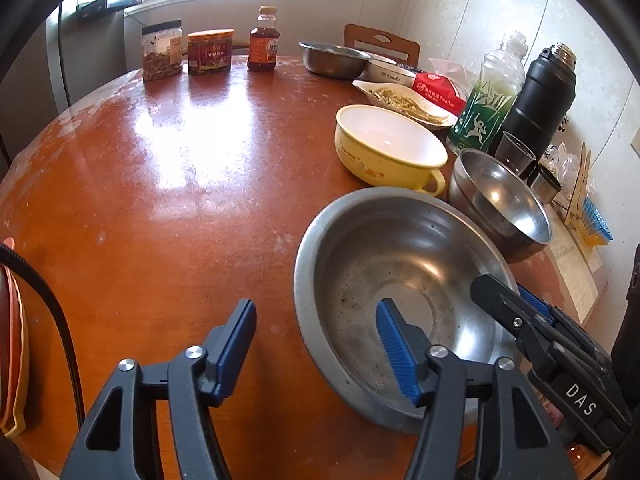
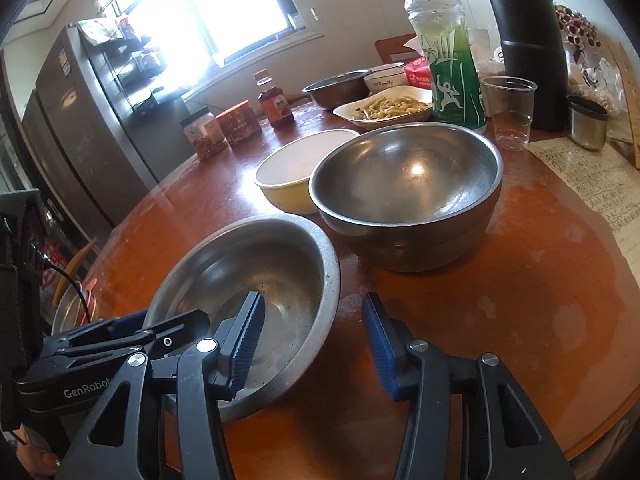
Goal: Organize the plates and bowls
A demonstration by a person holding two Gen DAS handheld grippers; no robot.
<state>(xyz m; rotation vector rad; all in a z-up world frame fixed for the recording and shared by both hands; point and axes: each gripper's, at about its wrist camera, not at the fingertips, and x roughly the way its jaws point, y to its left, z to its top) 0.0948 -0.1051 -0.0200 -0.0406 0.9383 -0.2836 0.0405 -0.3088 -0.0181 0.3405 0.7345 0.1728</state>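
Observation:
A wide, shallow steel bowl (image 1: 400,264) (image 2: 276,256) sits on the brown round table (image 1: 180,200) near its front edge. My left gripper (image 1: 316,344) is open and straddles the bowl's left rim, one pad inside and one outside, neither touching it. My right gripper (image 2: 314,344) is open too, astride the opposite rim in the same way. Each gripper shows in the other's view, the right gripper (image 1: 506,294) and the left gripper (image 2: 176,322). Behind stand a deep steel bowl (image 1: 504,208) (image 2: 404,192) and a yellow handled bowl (image 1: 390,152) (image 2: 288,164).
Farther back are a plate of food (image 1: 404,102), another steel bowl (image 1: 334,58) and a white bowl (image 1: 390,72). A green bottle (image 1: 486,96), black flask (image 1: 540,100), plastic cup (image 2: 510,108) and paper sheet (image 2: 592,176) crowd the right. Two jars (image 1: 162,50) and a sauce bottle (image 1: 262,40) stand at the far edge.

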